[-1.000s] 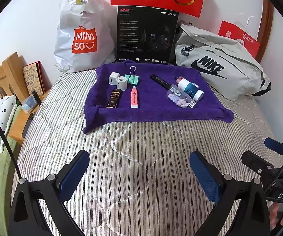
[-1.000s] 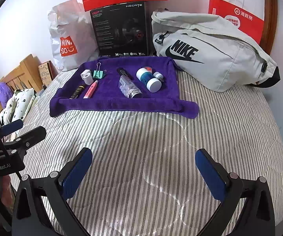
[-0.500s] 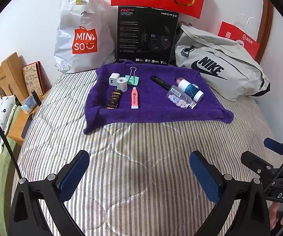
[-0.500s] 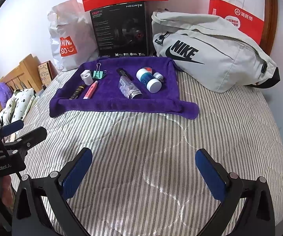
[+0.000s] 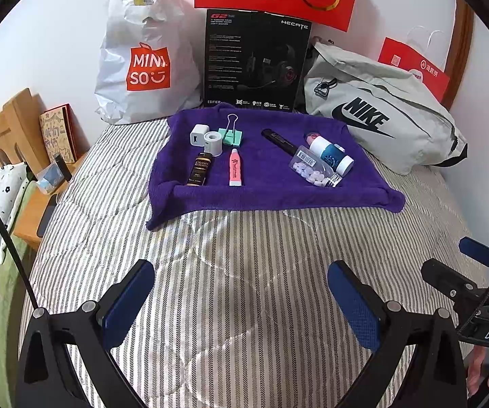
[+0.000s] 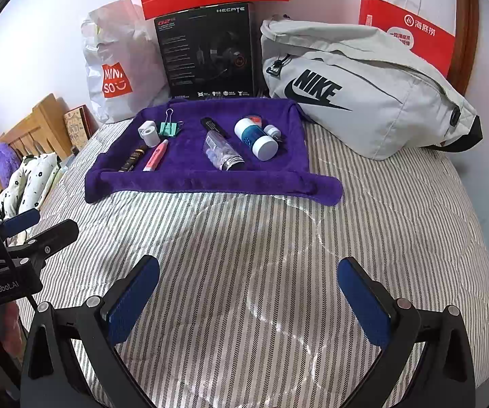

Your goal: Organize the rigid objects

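- Left gripper [image 5: 241,301] held wide apart over the striped bed quilt [image 5: 244,255], nothing between its blue pads [image 5: 127,301]; near edge of the purple towel [image 5: 268,197] well ahead of it.
- Right gripper [image 6: 247,301] likewise spread wide and empty above the quilt, side by side with the left one.
- Laid out on the purple towel in 2 loose groups.
- Left group: white charger cube [image 5: 197,135] touching a white tape roll [image 5: 214,142], green binder clip [image 5: 232,135] just beside them, dark brown tube [image 5: 201,169] and pink tube [image 5: 236,166] lying parallel nearer the front edge.
- Right group: black pen-like stick [image 5: 280,141] lying diagonally, clear pill bottle [image 5: 314,171] on its side with pale tablets inside, white-capped bottle with teal label [image 5: 331,154] on its side just beside it, small pink-and-white item [image 5: 312,136] behind, too hidden to name.
- Towel's front edge rolled up into a low ridge.
- Behind the towel, against the wall: white Miniso bag [image 5: 145,57], black headset box [image 5: 256,59], grey Nike bag [image 5: 380,119], red paper bag [image 5: 414,66].
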### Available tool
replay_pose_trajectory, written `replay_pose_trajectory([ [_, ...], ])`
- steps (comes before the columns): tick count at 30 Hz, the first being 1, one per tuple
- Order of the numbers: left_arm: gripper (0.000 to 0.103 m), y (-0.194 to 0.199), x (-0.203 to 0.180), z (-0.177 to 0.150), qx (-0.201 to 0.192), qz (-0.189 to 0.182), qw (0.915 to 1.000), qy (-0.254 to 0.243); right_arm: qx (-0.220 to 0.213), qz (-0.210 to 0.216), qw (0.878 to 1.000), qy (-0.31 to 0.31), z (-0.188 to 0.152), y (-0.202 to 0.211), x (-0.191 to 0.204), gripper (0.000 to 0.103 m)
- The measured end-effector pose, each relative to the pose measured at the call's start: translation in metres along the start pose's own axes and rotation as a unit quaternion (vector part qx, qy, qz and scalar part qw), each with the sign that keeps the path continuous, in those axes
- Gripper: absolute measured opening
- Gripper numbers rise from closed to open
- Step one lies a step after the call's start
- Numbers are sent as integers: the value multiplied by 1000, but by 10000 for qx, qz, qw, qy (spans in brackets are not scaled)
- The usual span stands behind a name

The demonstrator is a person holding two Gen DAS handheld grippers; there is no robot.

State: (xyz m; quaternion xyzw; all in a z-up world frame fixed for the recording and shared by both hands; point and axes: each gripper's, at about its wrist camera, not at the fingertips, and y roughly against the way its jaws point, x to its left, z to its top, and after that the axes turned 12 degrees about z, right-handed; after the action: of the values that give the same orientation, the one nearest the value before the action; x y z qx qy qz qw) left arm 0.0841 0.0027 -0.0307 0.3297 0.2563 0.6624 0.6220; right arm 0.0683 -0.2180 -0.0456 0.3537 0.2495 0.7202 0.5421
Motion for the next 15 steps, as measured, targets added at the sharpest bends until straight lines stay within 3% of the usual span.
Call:
replay_pose_trajectory([
  [15, 103, 2, 0, -1, -13, 7, 10000, 13, -28, -6, 10000, 12, 0, 3, 2, 103],
])
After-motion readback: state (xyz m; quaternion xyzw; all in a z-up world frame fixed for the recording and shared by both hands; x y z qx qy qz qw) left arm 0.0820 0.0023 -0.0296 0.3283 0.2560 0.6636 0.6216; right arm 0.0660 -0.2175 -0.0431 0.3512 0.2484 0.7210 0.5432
